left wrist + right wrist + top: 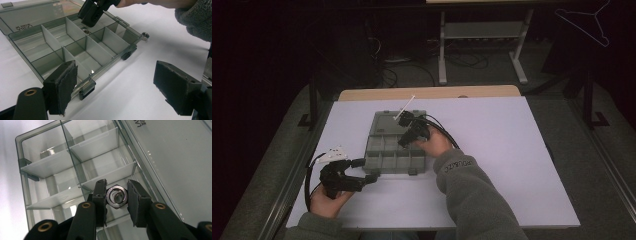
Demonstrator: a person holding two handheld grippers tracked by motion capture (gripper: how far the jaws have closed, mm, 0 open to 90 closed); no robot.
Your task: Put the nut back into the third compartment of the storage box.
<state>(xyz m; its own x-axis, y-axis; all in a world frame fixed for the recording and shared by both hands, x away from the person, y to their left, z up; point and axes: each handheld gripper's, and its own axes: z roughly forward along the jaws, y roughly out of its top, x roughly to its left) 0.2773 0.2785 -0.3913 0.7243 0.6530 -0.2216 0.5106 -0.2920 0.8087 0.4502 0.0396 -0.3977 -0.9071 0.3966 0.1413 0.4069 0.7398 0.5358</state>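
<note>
Right hand-held gripper (117, 196) barely pinching a nut (116, 196) above the box (384, 145), left hand-held gripper (120, 91) wide: liable to slip into the wrong compartment.

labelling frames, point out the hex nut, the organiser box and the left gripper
hex nut (116, 196), right gripper view, its metal face
organiser box (373, 152), high view, its left wall
left gripper (115, 88), left gripper view, midway between its fingertips

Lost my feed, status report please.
Right tool over organizer box, hex nut between its pads. Left tool open beside box. Nothing in the way.
</note>
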